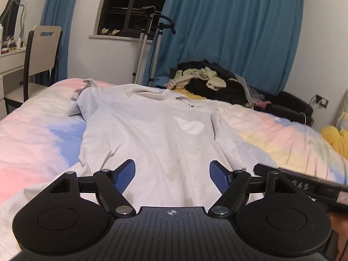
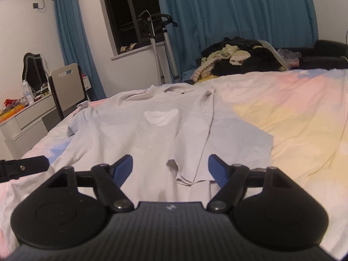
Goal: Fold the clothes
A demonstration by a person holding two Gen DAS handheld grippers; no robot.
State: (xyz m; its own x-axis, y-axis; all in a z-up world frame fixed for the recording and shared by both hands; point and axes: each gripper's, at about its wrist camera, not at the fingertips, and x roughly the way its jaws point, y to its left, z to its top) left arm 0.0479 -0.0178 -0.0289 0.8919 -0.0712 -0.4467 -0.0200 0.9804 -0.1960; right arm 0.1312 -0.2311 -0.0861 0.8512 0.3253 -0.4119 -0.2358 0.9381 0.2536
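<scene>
A pale grey t-shirt point(image 1: 148, 134) with a white chest logo lies flat on the bed, collar at the far end, hem toward me. It also shows in the right wrist view point(image 2: 165, 134), where its right side is folded over onto the body, the sleeve end lying near the hem. My left gripper point(image 1: 173, 175) is open and empty, hovering over the hem's middle. My right gripper point(image 2: 170, 169) is open and empty, just above the folded sleeve end. The right gripper's body point(image 1: 304, 182) shows at the left view's right edge.
The bed point(image 1: 32, 143) has a pastel pink, blue and yellow cover. A pile of dark and cream clothes point(image 1: 208, 80) sits at the far end. A chair point(image 1: 41, 56) and white dresser stand left. A garment steamer stand point(image 1: 152, 43) and blue curtains are behind.
</scene>
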